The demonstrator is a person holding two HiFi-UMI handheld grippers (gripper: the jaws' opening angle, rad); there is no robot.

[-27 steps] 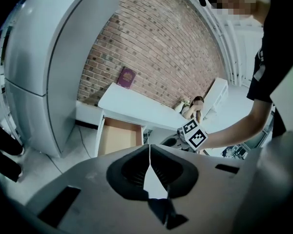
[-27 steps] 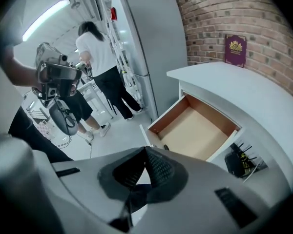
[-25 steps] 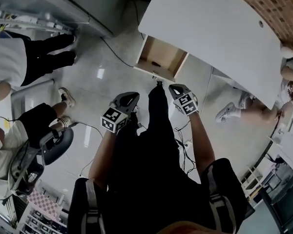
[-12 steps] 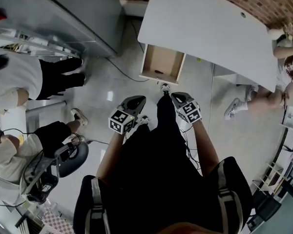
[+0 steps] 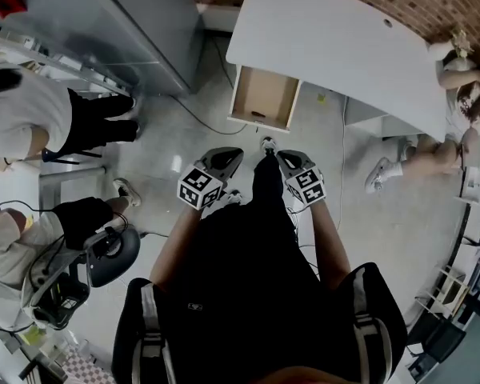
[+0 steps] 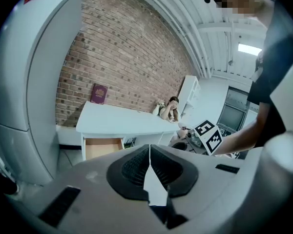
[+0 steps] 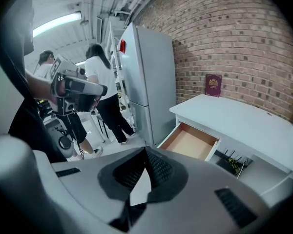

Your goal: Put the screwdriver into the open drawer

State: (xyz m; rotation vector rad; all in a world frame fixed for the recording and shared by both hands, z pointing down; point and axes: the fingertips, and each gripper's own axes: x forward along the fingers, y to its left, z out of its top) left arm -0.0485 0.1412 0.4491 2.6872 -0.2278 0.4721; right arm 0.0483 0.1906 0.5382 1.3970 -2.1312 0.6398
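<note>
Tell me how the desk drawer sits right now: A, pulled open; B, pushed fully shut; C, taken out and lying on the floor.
A: the drawer juts out from under the white desk, with its tan bottom showing from above.

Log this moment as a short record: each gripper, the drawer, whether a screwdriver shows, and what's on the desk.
left gripper: fingers together, nothing between them
right gripper: fingers together, nothing between them
drawer: pulled open under the white desk, ahead of both grippers
screwdriver: not made out; only a small dark mark near the drawer's front, too small to tell
on the desk: maroon booklet, upright against the brick wall
</note>
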